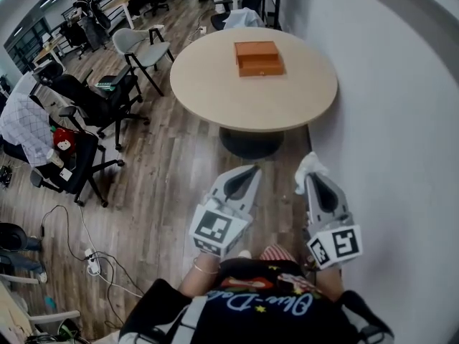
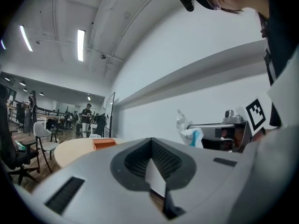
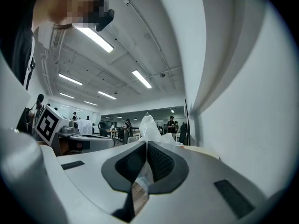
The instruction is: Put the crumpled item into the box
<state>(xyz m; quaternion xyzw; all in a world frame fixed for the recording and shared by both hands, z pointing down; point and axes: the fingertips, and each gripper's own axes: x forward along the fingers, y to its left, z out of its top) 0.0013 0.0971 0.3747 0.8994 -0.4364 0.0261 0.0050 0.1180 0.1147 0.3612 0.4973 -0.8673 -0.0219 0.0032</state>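
Note:
An orange-brown box (image 1: 258, 58) lies on the round beige table (image 1: 215, 84), ahead of me; in the left gripper view the box (image 2: 103, 143) shows far off. My right gripper (image 1: 310, 179) is shut on a crumpled white item (image 1: 310, 165), which sticks out past its tips (image 3: 149, 127). It is held above the wooden floor, short of the table, close to the white wall. My left gripper (image 1: 249, 170) hangs beside it, shut with nothing in it. The left gripper view shows the crumpled item (image 2: 188, 130) to its right.
Office chairs (image 1: 143, 45) stand left of the table, with more chairs and desks further back. A power strip and cables (image 1: 90, 260) lie on the floor at the left. The white wall (image 1: 387, 120) runs along the right side. People stand far off in the room.

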